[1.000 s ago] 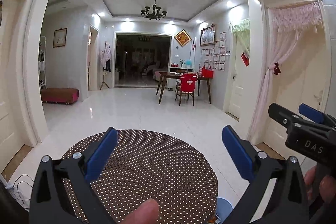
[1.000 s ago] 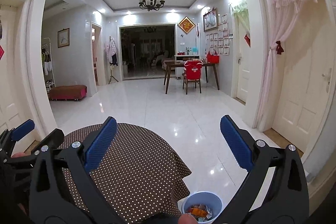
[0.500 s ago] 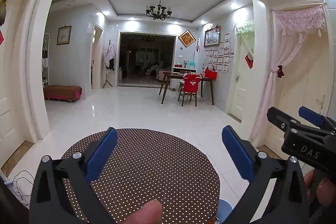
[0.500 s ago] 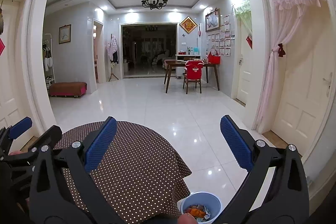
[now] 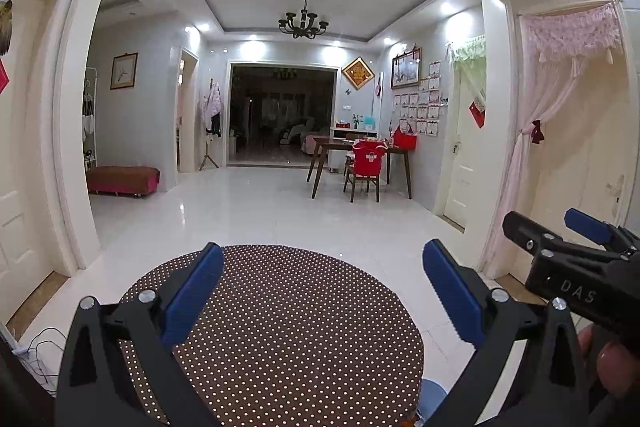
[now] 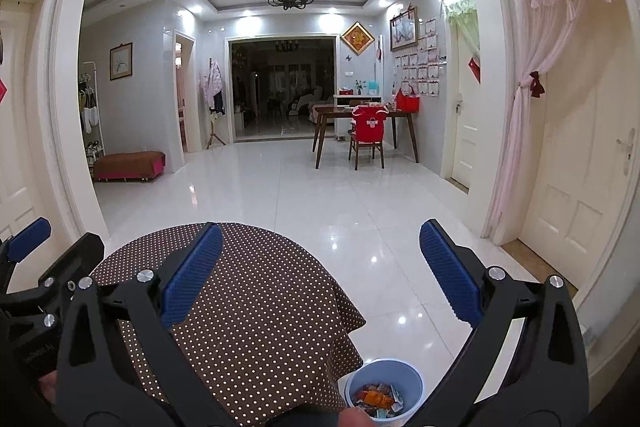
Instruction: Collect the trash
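A round table with a brown polka-dot cloth [image 5: 288, 331] [image 6: 248, 311] fills the foreground, and I see no trash on it. A light blue bin [image 6: 383, 391] stands on the floor at the table's right, holding several wrappers [image 6: 376, 398]; only its rim [image 5: 432, 393] shows in the left wrist view. My left gripper [image 5: 322, 289] is open above the table with nothing between its blue fingers. My right gripper [image 6: 320, 269] is open too, over the table's right edge above the bin. Each gripper appears at the other view's side: the right gripper [image 5: 576, 259] and the left gripper [image 6: 44, 267].
White glossy floor tiles [image 6: 320, 195] stretch ahead. A wooden dining table [image 6: 364, 119] with a red-covered chair [image 6: 368, 131] stands far back right. A red bench [image 6: 128, 165] sits at far left. A white door [image 6: 580, 163] with a pink curtain [image 6: 524, 115] is at right. Cables [image 5: 40, 351] lie on the floor at left.
Both views have tilted up and shifted slightly, and the thumb at the bottom of the left wrist view is out of sight. Both grippers stay open and empty.
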Action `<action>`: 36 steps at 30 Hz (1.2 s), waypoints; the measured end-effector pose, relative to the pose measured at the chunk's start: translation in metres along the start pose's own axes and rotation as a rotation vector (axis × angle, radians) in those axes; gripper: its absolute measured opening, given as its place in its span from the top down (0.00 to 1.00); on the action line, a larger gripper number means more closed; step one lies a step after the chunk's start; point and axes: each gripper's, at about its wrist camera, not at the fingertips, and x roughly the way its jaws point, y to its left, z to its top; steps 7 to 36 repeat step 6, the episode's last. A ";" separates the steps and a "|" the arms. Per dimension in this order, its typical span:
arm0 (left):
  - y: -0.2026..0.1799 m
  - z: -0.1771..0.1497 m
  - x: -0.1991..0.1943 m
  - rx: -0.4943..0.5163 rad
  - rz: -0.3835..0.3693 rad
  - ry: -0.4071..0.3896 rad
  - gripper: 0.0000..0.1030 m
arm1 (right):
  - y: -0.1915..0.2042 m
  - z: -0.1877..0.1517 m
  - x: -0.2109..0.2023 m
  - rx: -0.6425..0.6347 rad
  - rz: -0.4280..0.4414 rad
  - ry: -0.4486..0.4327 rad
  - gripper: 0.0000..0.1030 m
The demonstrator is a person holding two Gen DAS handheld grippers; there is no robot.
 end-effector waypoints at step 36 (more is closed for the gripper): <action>0.003 -0.002 0.002 -0.012 0.018 0.013 0.05 | 0.002 -0.001 0.004 -0.001 0.006 0.011 0.06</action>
